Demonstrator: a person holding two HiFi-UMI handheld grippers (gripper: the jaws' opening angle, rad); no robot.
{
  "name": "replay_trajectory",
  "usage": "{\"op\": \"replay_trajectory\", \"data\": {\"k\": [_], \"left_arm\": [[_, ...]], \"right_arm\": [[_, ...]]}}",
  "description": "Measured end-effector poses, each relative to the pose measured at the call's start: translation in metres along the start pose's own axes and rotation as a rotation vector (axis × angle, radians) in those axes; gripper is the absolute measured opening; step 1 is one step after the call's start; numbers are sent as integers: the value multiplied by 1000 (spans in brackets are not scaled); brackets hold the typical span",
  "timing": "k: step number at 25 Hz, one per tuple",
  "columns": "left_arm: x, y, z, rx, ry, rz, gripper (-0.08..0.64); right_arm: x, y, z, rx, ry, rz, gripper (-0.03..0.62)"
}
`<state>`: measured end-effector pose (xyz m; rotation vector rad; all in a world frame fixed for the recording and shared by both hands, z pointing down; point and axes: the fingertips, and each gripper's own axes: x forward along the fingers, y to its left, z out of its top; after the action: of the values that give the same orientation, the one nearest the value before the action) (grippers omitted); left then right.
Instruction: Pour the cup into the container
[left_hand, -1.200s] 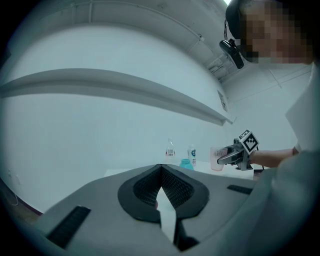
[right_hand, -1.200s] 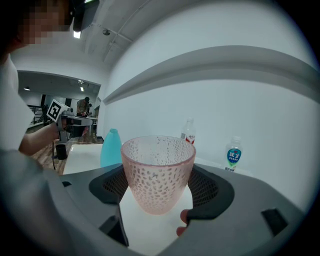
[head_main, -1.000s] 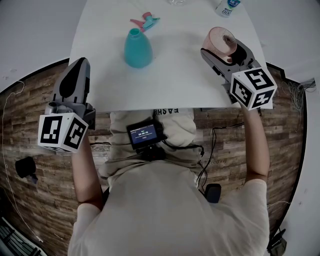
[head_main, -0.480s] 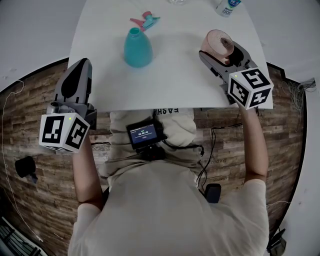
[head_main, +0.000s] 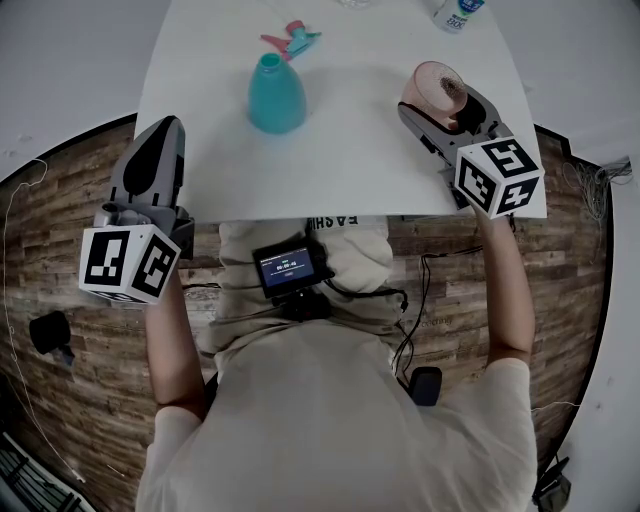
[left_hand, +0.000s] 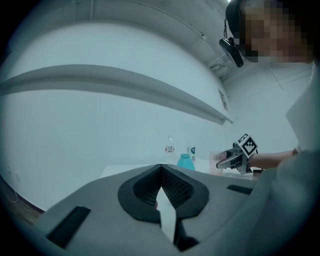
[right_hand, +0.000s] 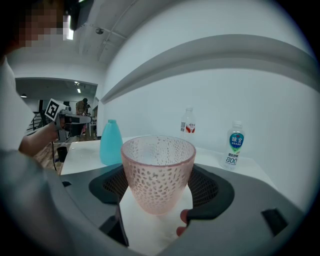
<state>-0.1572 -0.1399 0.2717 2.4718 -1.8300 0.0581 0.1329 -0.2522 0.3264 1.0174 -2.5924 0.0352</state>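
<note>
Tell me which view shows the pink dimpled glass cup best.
The right gripper view: the pink dimpled glass cup fills the centre, between the jaws of the right gripper, texture clear. The head view shows the cup from above, partly behind the gripper. The left gripper view shows the cup small and far.

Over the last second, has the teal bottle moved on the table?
No. The teal bottle stands at the same spot relative to the table's near edge and the spray head.

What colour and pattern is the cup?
The cup is pale pink with small dimples, clearest in the right gripper view.
</note>
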Motion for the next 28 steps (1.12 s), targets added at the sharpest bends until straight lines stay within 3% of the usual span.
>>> {"op": "replay_trajectory", "data": {"k": [28], "left_arm": [[2, 0, -5, 2, 10, -3, 9]], "right_arm": [[9, 5, -9, 6, -12, 12, 367]]}}
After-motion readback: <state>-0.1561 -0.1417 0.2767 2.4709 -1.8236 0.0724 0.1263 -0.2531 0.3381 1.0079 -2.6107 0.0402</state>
